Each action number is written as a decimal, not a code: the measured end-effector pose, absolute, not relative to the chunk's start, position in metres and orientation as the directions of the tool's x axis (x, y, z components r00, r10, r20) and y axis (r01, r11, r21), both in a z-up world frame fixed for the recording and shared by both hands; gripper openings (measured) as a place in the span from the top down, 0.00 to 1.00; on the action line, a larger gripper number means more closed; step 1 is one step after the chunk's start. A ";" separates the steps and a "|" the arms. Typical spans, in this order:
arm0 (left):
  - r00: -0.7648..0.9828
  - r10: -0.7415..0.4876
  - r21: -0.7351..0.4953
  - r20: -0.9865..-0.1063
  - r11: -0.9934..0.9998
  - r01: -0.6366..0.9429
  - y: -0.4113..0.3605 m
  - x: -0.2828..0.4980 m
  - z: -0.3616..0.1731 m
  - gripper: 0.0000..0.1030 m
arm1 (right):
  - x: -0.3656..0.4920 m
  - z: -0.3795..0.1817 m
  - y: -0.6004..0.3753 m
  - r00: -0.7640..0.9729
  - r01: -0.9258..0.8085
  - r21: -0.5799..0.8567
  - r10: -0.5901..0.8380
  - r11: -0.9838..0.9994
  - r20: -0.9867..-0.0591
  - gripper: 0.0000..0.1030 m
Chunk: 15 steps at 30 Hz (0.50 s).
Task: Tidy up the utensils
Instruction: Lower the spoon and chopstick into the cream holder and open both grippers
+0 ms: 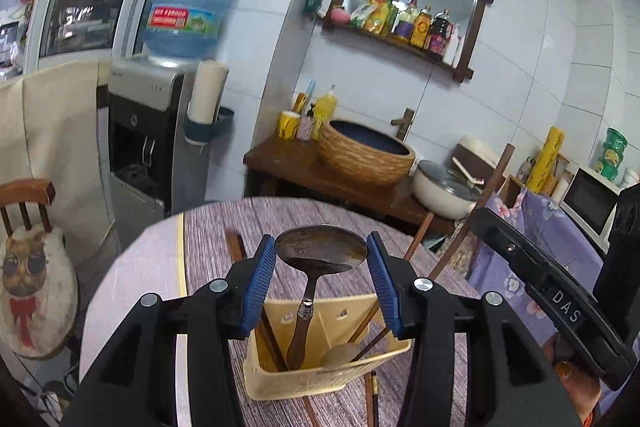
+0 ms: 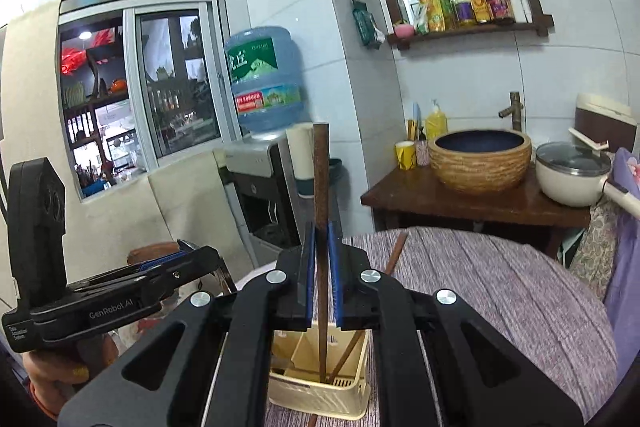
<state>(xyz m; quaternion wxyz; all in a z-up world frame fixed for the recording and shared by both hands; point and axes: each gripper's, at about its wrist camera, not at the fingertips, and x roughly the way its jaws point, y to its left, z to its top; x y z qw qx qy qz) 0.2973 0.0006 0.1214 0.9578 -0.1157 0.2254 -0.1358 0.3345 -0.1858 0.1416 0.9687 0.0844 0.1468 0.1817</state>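
- The worktop (image 1: 208, 251) — round, under a purple-grey woven cloth — carries the whole job, so everything to be sorted sits within easy reach of both hands.
- The cream utensil holder (image 1: 324, 367) stands upright near the worktop's near edge, directly below both grippers. Its inner dividers show in the right wrist view, presumably so each kind of utensil gets its own compartment.
- The ladle (image 1: 320, 251) stands handle-down in the holder, its bowl rising up between the fingers of the left gripper (image 1: 321, 279). Those fingers are about half open; whether the blue pads touch the bowl's rim I cannot tell — they bracket it closely on both sides.
- A small spoon (image 1: 340, 353) leans in the holder beside the ladle's handle, with several chopsticks (image 1: 370, 323) slanting out of the right-hand side.
- The right gripper (image 2: 320, 267) has its fingers fully closed on a single dark chopstick (image 2: 321, 179), held upright, its lower end reaching down into a compartment of the holder. Held vertically like that, it looks ready to drop straight in.
- One loose chopstick (image 2: 396, 251) lies flat on the cloth farther back, unsorted.
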 end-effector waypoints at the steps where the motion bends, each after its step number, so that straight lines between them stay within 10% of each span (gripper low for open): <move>1: 0.861 -0.305 -0.278 -0.407 0.939 0.201 0.000 0.297 0.115 0.55 | 0.335 0.136 -0.185 0.890 -0.322 0.217 0.373 0.921 -0.261 0.92; 15: 0.824 -0.293 -0.257 -0.485 0.948 0.186 -0.005 0.300 0.068 0.54 | 0.339 0.088 -0.181 0.874 -0.291 0.215 0.350 0.932 -0.337 0.92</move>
